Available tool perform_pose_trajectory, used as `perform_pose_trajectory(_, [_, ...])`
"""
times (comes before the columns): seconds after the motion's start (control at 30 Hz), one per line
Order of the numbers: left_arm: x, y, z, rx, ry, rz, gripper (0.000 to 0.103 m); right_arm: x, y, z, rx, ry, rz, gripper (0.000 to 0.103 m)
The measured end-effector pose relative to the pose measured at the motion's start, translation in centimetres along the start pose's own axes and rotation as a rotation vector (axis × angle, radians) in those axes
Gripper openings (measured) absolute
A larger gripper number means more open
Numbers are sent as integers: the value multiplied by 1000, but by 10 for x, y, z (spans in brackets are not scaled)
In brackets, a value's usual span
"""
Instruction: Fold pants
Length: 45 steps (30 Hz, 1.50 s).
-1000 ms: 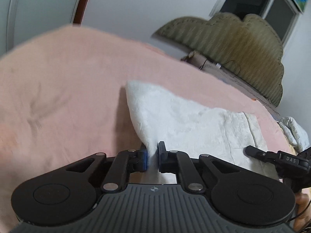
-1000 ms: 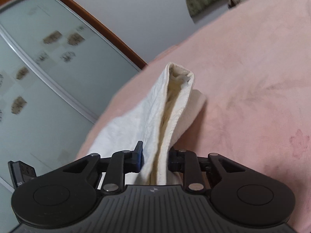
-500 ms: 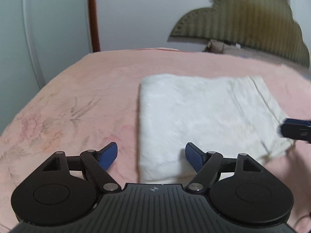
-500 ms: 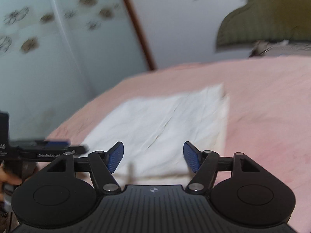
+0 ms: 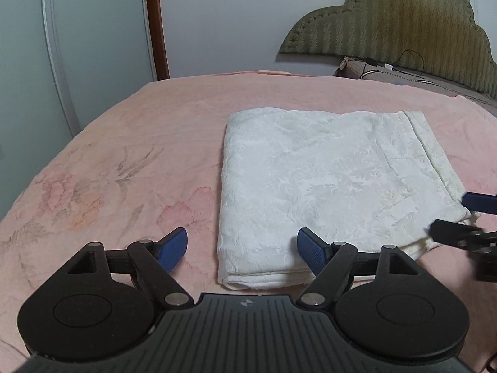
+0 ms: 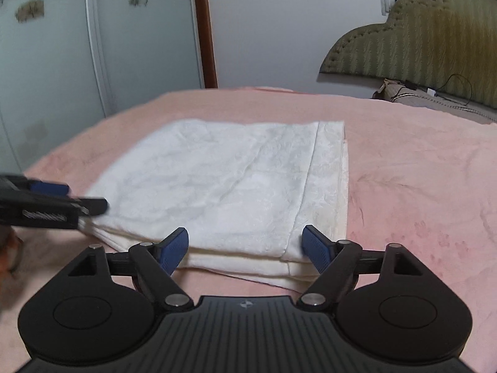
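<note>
Since a second before, both grippers had let go: left gripper point(image 5: 242, 250) and right gripper point(image 6: 245, 247) stood wide and empty beside the pants point(image 5: 335, 183), folded flat on the bed point(image 5: 130, 143), apparently finished.

The white, textured-fabric pants point(image 5: 335, 180) lie flat, folded into a layered rectangle on the pink floral bedspread point(image 5: 124, 161).

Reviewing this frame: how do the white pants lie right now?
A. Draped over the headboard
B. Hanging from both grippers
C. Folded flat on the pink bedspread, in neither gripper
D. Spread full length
C: the white pants lie as a flat layered rectangle on the pink bedspread, and both the left gripper and right gripper stand open and empty.
</note>
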<state>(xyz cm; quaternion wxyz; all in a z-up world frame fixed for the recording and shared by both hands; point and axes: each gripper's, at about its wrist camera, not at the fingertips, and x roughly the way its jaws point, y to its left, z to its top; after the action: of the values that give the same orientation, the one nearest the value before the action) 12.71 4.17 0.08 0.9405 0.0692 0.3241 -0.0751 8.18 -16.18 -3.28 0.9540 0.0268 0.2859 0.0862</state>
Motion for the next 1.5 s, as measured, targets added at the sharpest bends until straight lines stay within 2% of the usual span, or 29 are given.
perform_pose_trajectory(0.13, [-8,-1,0,9,-11,6,84,4,5,3,-10,4,-46,81])
perform_pose_trajectory(0.33, [-22,-3,-11,20,-31,-21,87,-20,15,-5,-18,-27,-27,82])
perform_pose_trajectory(0.4, [-13,-9,-17,37,7,10,86,-11,14,-10,-21,25,-34,91])
perform_pose_trajectory(0.5, [-18,-9,-24,-10,31,-31,87,0,13,-17,0,115,-53,94])
perform_pose_trajectory(0.6, [-31,-13,-32,-23,22,-53,88,-13,15,-19,64,115,-40,95])
perform_pose_trajectory(0.67, [-37,-15,-37,-26,30,-62,90,-21,20,-22,85,139,-47,101])
perform_pose_trajectory(0.8, [-40,-14,-48,-52,60,-81,95,-41,37,-30,50,179,-86,102])
perform_pose_trajectory(0.87, [-39,-14,-53,-60,69,-78,96,-55,43,-32,38,178,-78,102])
perform_pose_trajectory(0.93, [-37,-15,-58,-51,60,-72,102,-78,42,-28,99,143,-23,102])
perform_pose_trajectory(0.97, [-36,-17,-61,-42,44,-53,103,-89,38,-25,168,121,37,102])
perform_pose_trajectory(1.03, [-33,-19,-69,-35,16,-17,102,-108,24,-19,369,71,214,103])
perform_pose_trajectory(1.07, [-33,-19,-69,-43,15,-19,102,-111,19,-17,455,60,267,103])
perform_pose_trajectory(1.1, [-33,-18,-68,-44,17,-20,102,-113,16,-15,520,57,283,103])
perform_pose_trajectory(1.13, [-33,-17,-69,-46,17,-22,102,-113,15,-13,556,60,264,103])
perform_pose_trajectory(1.23, [-33,-15,-68,-47,18,-23,102,-110,21,-15,597,83,154,103])
perform_pose_trajectory(1.27, [-33,-16,-68,-43,17,-20,102,-109,21,-18,633,97,159,103])
perform_pose_trajectory(1.37, [-34,-16,-68,-50,17,-25,102,-114,17,-26,761,111,267,103])
perform_pose_trajectory(1.43, [-34,-17,-68,-47,17,-24,102,-123,22,-24,773,93,300,103])
perform_pose_trajectory(1.5, [-34,-16,-68,-49,18,-26,102,-134,36,-16,725,51,305,103])
